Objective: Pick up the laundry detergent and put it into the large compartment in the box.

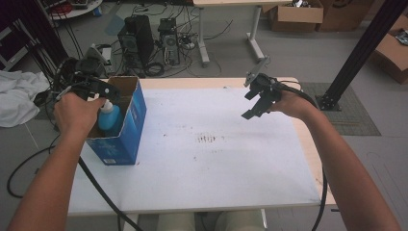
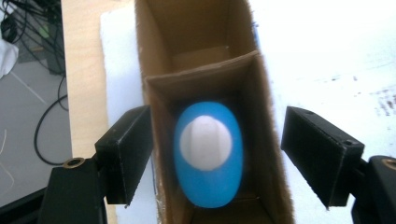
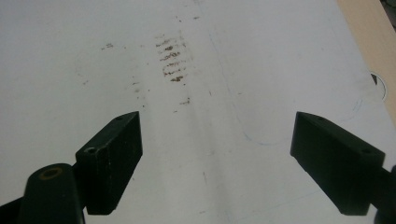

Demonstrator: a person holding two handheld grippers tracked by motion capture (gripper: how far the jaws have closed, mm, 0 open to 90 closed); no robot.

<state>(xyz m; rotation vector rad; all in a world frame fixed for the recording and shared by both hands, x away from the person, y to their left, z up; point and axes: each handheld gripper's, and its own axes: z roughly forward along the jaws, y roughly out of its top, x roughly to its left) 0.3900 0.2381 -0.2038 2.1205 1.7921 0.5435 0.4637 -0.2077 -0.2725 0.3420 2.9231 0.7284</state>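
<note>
Over the white table [image 1: 207,163], both forearms reach forward, the left hand-held gripper [image 2: 217,154] spread wide above a blue bottle [image 2: 208,154] standing inside the open blue carton [image 1: 126,130], the right hand-held gripper [image 1: 255,98] likewise spread, hovering farther right.

Even bright light, blurred bottle [image 2: 208,154], overexposed table [image 2: 336,51].
</note>
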